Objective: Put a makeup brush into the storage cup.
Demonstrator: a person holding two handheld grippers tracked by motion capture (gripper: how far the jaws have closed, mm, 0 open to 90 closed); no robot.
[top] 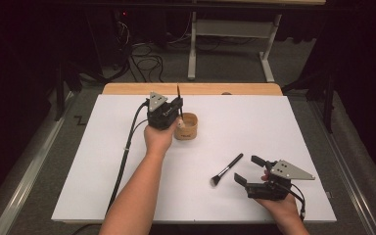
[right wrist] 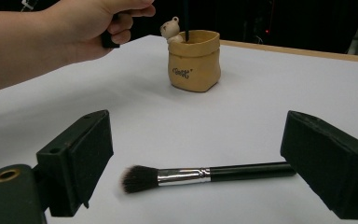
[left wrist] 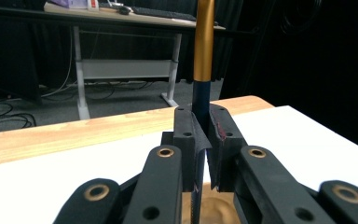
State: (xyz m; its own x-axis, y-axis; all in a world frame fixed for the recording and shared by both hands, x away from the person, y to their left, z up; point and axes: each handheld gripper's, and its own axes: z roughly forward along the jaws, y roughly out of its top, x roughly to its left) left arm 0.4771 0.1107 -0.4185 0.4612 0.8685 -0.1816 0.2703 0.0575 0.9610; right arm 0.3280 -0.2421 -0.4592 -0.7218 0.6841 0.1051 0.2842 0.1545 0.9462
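We take the yellow pot (top: 186,126) as our landmark; it stands on the white sheet (top: 284,127), nearer the far wooden edge (top: 210,88) than the near one, with bare sheet on every side of it. Our left gripper (top: 178,108) hangs right over the pot's near-left rim, its jaws clamped on the dark shaft of an upright brush (left wrist: 203,56) that reaches down into the pot. Well to the near-right of the pot lies the second brush (top: 226,169), flat, bristles toward us, handle pointing back toward the pot. Our right gripper (top: 248,170) sits just right of that brush, jaws spread wide; in the right gripper view the brush lies on the sheet between them, untouched. The stretch from pot to lying brush is open sheet.
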